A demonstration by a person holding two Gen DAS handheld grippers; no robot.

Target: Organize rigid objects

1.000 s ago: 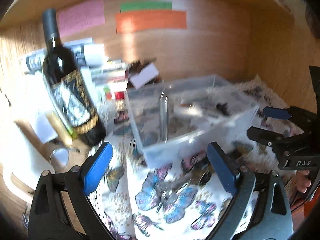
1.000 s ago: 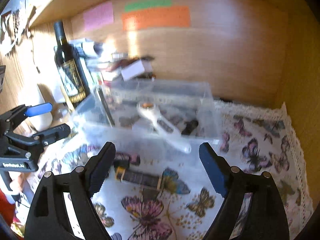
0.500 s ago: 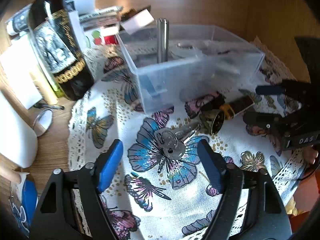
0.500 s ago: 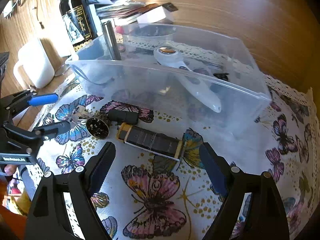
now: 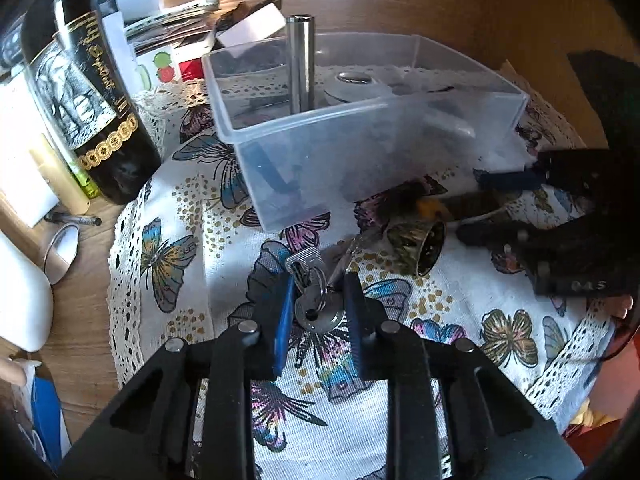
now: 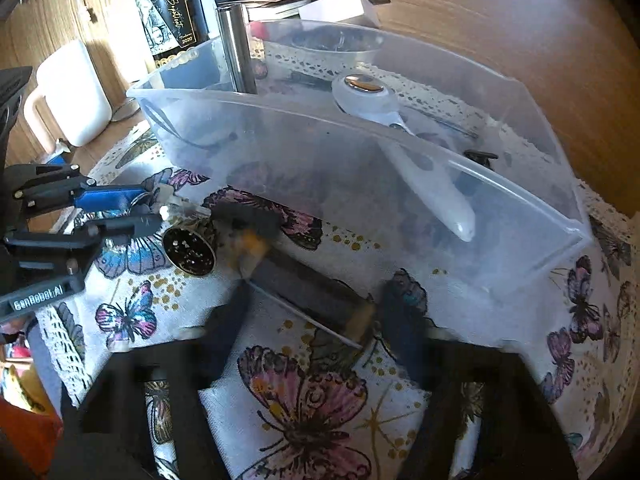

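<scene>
Two grippers down on cloth. Left gripper (image 5: 318,304) narrowed around keys (image 5: 316,300), pads touching or nearly so, grip not confirmed. Right gripper (image 6: 314,316) blurred, half-closed astride dark bar (image 6: 308,284), contact unclear. Clear bin (image 5: 360,152) just ahead of both claws. Brass cylinder (image 5: 420,246) forward-right of left claw. Risks: keys dangling off ring and slipping on lift; bar twisting out of off-centre pinch; snagging lace.

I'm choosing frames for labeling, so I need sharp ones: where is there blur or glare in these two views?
Left wrist view: keys between the left gripper fingers are sharp; the right gripper is smeared. Right wrist view: its own fingers and the dark bar are motion-blurred; sunlight washes out the clear bin rim.
</scene>
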